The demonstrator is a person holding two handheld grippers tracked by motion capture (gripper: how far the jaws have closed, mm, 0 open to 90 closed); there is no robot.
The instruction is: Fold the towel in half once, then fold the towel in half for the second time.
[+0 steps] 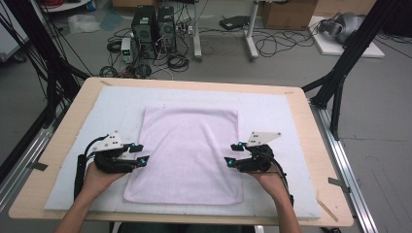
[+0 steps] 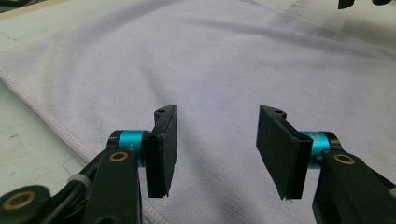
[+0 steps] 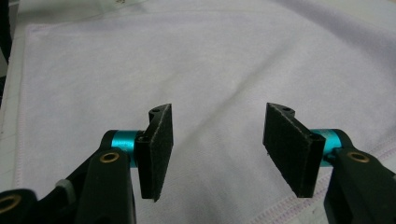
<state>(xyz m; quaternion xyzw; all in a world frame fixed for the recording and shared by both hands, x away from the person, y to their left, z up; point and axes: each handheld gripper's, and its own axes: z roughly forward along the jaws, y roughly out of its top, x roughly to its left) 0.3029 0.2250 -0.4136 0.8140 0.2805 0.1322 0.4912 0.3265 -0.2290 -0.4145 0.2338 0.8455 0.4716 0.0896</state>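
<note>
A pale lilac towel lies flat on the white mat in the middle of the table. My left gripper hovers at the towel's left edge, its jaws apart with nothing between them. In the left gripper view the left gripper looks over the towel and its stitched hem. My right gripper is at the towel's right edge, also open and empty. In the right gripper view the right gripper faces the towel, whose surface is smooth.
The white mat covers most of the wooden table. Black frame posts stand at both far corners. Computers, cables and boxes sit on the floor beyond the table's far edge.
</note>
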